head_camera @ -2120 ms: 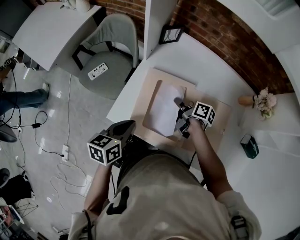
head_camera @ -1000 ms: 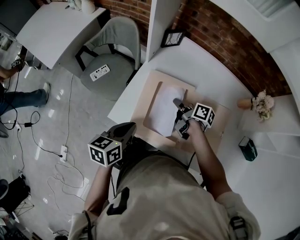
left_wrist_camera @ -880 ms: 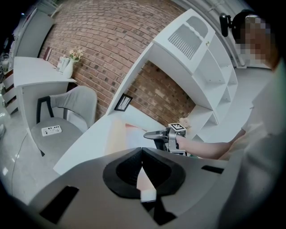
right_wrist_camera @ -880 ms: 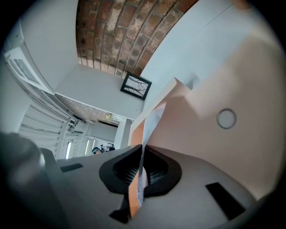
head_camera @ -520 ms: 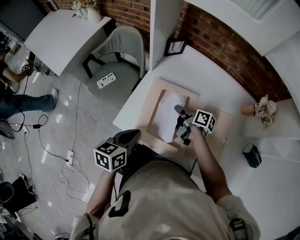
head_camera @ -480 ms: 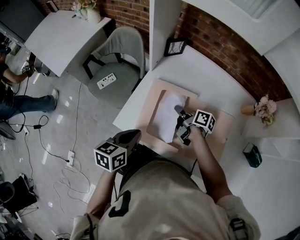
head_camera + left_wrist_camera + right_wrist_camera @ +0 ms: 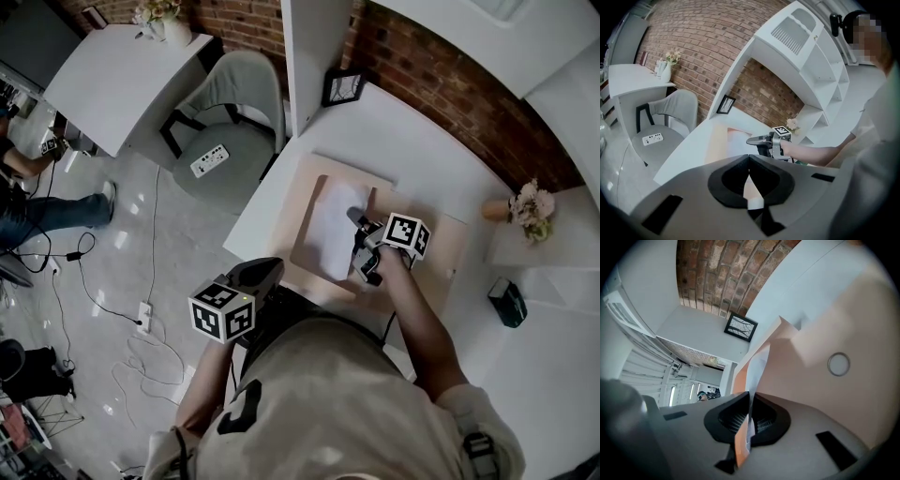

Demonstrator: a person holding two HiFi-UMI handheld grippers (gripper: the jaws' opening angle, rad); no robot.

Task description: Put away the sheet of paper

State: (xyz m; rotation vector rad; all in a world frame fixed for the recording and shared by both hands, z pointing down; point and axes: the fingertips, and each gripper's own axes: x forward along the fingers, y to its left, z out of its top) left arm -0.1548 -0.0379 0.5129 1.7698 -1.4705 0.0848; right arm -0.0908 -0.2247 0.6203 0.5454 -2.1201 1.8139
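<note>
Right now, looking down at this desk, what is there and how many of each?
sheet of paper: one, white, on the folder
folder: one, tan, on the mat
mat: one, beige, on the desk
desk: one, white, against the brick wall
picture frame: one, black, at the desk's back
flowers: one bunch, pale, at the desk's right
box: one, dark green, right of the mat
chair: one, grey, left of the desk
side table: one, white, far left
right gripper: jaws shut on the sheet of paper
left gripper: jaws shut, empty, off the desk
</note>
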